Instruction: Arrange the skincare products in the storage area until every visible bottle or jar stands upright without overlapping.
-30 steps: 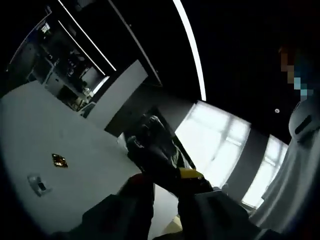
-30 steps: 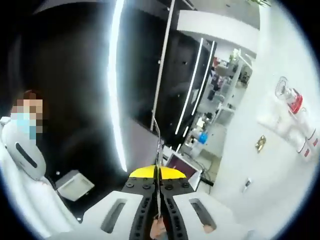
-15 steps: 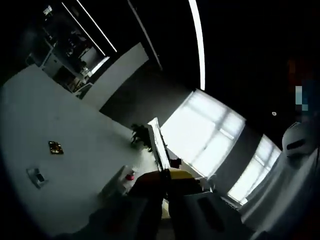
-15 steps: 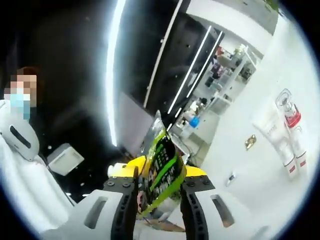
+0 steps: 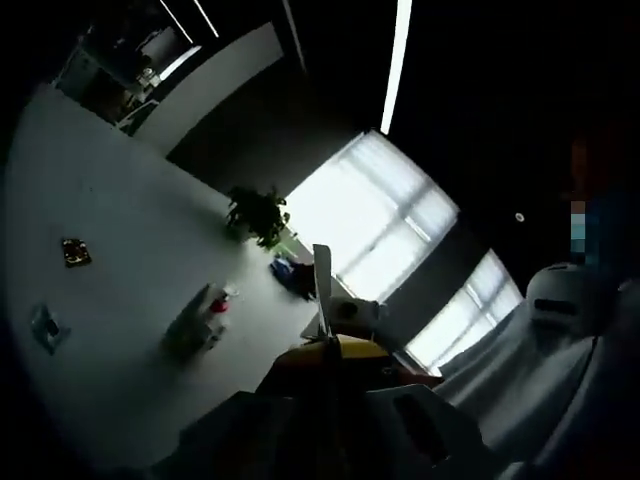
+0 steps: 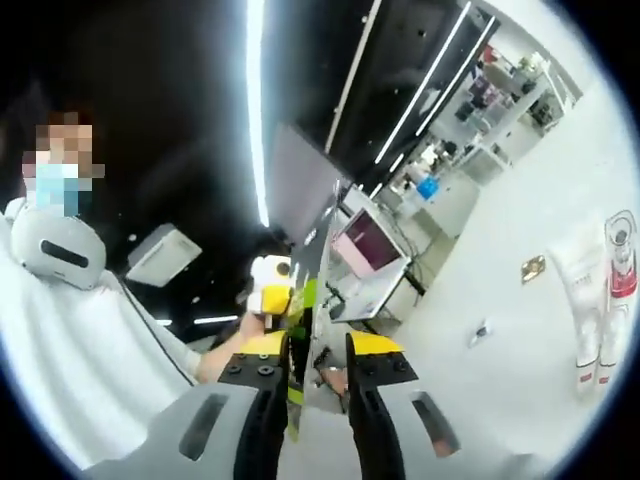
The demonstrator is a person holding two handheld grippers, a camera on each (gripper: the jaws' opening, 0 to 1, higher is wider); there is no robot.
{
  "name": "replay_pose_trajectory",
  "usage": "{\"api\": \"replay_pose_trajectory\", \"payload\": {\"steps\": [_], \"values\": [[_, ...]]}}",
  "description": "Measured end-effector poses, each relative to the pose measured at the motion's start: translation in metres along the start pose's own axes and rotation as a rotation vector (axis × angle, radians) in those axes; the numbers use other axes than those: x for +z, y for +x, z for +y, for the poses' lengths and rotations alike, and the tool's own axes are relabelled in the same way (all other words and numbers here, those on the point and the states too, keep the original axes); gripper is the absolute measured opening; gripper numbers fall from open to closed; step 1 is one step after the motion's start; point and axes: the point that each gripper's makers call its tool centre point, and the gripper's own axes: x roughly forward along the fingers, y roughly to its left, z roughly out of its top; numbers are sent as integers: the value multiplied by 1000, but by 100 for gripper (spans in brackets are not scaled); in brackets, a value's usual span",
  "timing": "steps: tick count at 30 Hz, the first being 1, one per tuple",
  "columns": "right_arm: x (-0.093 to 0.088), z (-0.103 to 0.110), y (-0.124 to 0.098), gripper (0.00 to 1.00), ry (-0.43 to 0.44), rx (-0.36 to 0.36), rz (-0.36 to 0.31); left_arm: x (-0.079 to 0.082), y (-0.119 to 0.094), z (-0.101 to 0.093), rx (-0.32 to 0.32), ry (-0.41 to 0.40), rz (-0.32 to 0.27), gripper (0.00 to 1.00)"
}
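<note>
Green packet (image 6: 297, 330) edge-on between right gripper (image 6: 312, 375) jaws, tubes (image 6: 600, 300) well apart

I take this for an office or lab: beyond my jaws, strip lights (image 6: 257, 110), big windows (image 5: 365, 215), cluttered desks (image 6: 440, 190).

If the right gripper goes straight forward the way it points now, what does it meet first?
Probably nothing new: the right gripper already pinches a thin green packet edge-on. Beyond it looks open, though depth is unclear.

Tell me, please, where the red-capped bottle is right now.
In the right gripper view, the red-capped bottle lies at the far right edge on the white surface, beside a white tube.
</note>
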Motion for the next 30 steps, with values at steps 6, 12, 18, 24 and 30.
{"api": "replay_pose_trajectory", "payload": {"steps": [6, 12, 18, 24, 30], "values": [[-3, -1, -3, 2, 40, -39, -24, -2, 4, 15, 66, -1, 31, 0], [-1, -10, -5, 1, 130, -93, -88, 4, 8, 28, 131, 143, -27, 3], [15, -18, -14, 1, 256, -99, -253, -11, 12, 35, 172, 168, 17, 14], [12, -27, -21, 1, 278, -128, -252, -32, 16, 34, 166, 115, 22, 9], [5, -30, -23, 1, 288, -145, -230, -40, 16, 37, 219, 108, -9, 10]]}}
